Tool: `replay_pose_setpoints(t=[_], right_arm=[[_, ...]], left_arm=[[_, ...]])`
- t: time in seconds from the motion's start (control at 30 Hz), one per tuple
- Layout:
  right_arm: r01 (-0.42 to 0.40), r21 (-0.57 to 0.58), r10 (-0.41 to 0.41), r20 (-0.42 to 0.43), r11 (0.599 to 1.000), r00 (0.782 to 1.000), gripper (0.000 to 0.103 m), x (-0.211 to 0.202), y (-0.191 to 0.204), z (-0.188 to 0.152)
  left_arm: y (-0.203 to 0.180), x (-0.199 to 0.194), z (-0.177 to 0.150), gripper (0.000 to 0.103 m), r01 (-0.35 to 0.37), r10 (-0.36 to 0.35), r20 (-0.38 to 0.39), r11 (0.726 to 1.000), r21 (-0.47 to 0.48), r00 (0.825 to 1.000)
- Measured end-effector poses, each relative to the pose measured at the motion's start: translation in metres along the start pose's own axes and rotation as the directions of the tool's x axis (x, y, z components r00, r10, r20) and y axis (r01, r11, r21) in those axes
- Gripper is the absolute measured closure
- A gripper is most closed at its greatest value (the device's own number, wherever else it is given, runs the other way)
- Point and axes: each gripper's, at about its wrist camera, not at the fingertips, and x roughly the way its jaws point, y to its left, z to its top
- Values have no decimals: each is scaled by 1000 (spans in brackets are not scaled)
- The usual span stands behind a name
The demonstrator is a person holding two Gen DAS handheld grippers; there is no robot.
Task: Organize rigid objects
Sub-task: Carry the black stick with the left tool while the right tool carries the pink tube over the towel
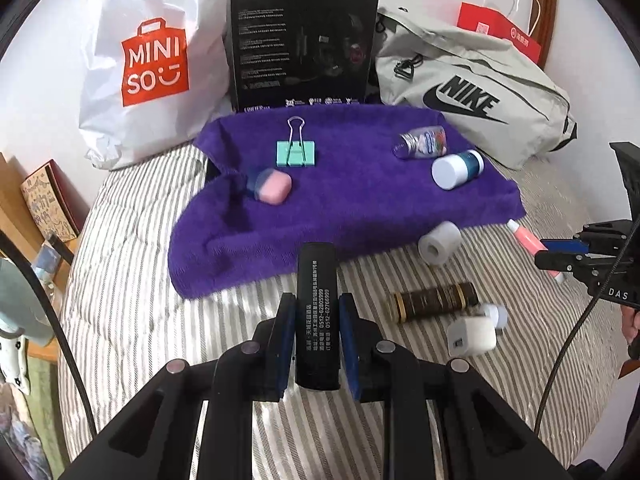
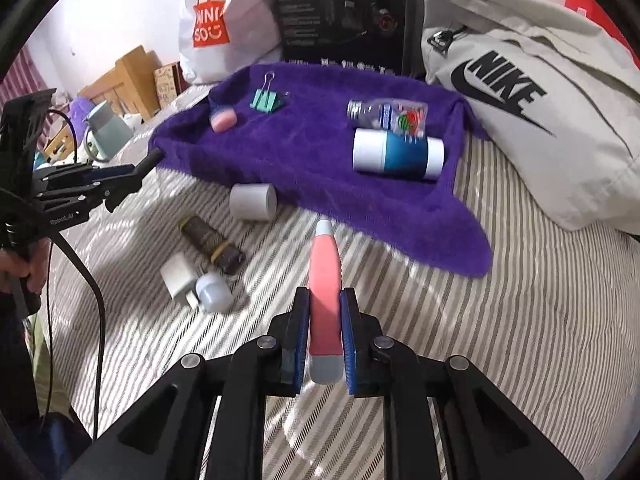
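Observation:
My left gripper (image 1: 316, 316) is shut on a black printed tube (image 1: 316, 280), held above the striped bed just short of the purple towel (image 1: 348, 204). My right gripper (image 2: 325, 312) is shut on a pink tube (image 2: 325, 276) with grey ends, near the towel's (image 2: 320, 160) front corner. On the towel lie a green binder clip (image 1: 296, 152), a pink-capped item (image 1: 270, 186), a small clear bottle (image 1: 420, 142) and a white-and-blue jar (image 1: 458, 168). Off the towel lie a white roll (image 1: 439, 244), a brown-gold tube (image 1: 434, 302), a white charger (image 1: 470, 336) and a small pale bottle (image 2: 214, 292).
A white Miniso bag (image 1: 152, 60), a black headset box (image 1: 304, 44), a grey Nike bag (image 1: 472, 92) and a red paper bag (image 1: 500, 28) line the back of the bed. Wooden furniture (image 2: 128, 80) and a kettle (image 2: 106, 128) stand off the left side.

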Motion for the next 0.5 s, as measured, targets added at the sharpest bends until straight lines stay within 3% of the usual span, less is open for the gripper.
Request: replay_pose_setpoints(t=[0.5], right_arm=[[-53,-29,54,33,998,998,88,15,0,76]], left_arm=[[15,15,39,82,2,-2,2,1000,-26,1000]])
